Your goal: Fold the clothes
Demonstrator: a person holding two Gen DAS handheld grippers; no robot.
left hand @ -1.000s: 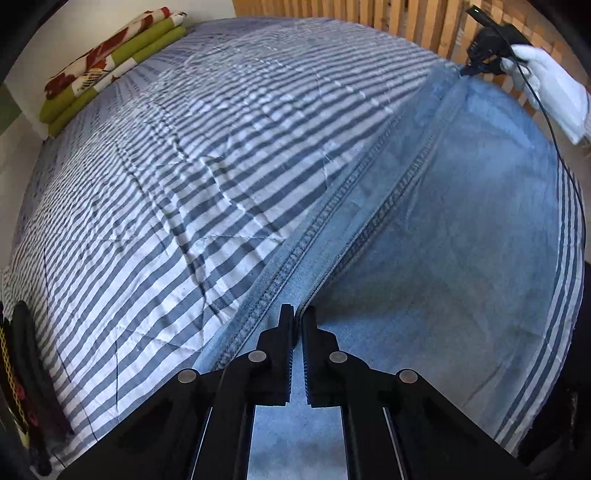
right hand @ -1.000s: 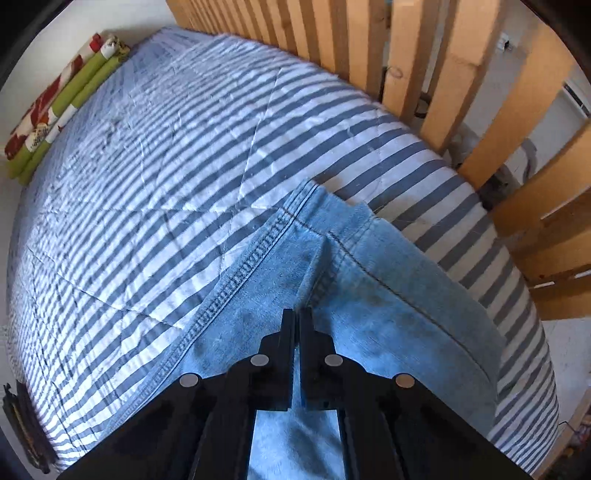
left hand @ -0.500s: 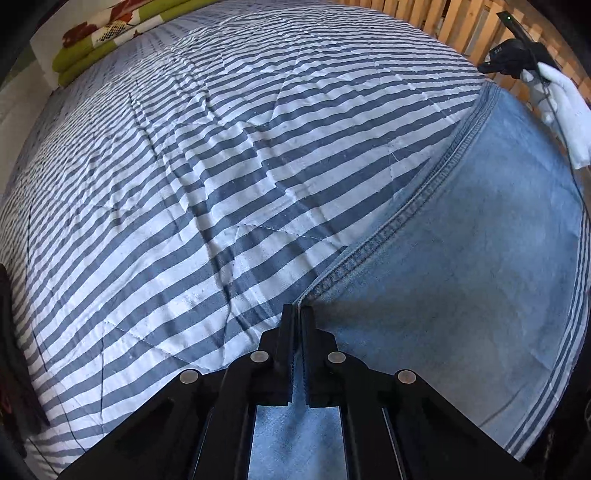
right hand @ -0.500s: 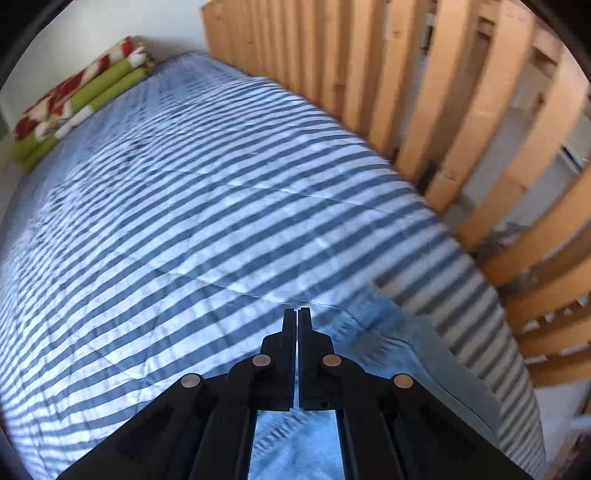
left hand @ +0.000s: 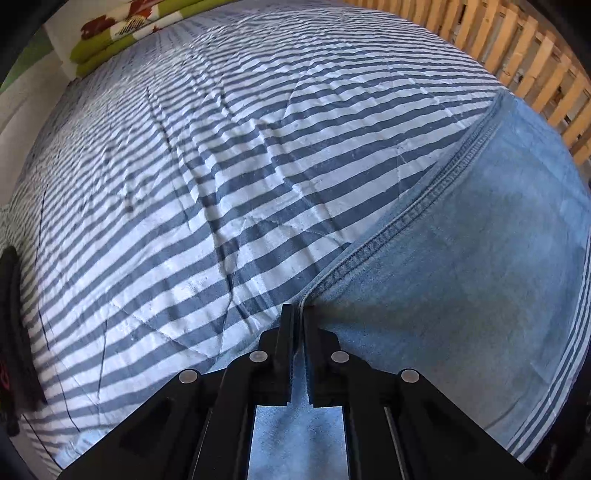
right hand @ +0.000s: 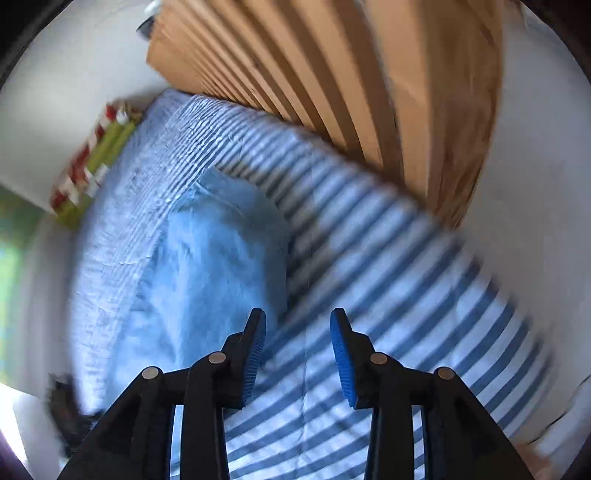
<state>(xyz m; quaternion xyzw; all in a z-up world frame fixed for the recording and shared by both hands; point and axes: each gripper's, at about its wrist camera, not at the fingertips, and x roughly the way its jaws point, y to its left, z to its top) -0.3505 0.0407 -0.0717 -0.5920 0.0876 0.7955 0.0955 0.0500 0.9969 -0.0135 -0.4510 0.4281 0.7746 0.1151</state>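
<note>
Light blue jeans (left hand: 461,266) lie flat on the striped bed cover (left hand: 184,184), stitched edge running up toward the slats. My left gripper (left hand: 298,314) points steeply down at the near corner of that edge; a fold of denim sits pinched between its fingers, and the jaws are just starting to open. The right wrist view is motion-blurred. There my right gripper (right hand: 297,325) hovers over bare striped cover (right hand: 406,295) beside the jeans (right hand: 214,258), its jaws opening with nothing between the blue pads (right hand: 341,354).
A wooden slatted rail (left hand: 517,55) (right hand: 332,74) runs along the bed's far side. A folded green and red blanket (left hand: 122,33) (right hand: 92,166) lies at the bed's end. A dark object (left hand: 14,314) sits at the left edge.
My right gripper let go of the denim, swung away across the bed and opened. The gloved hand and that gripper left the left wrist view. The left gripper stayed on the denim.
</note>
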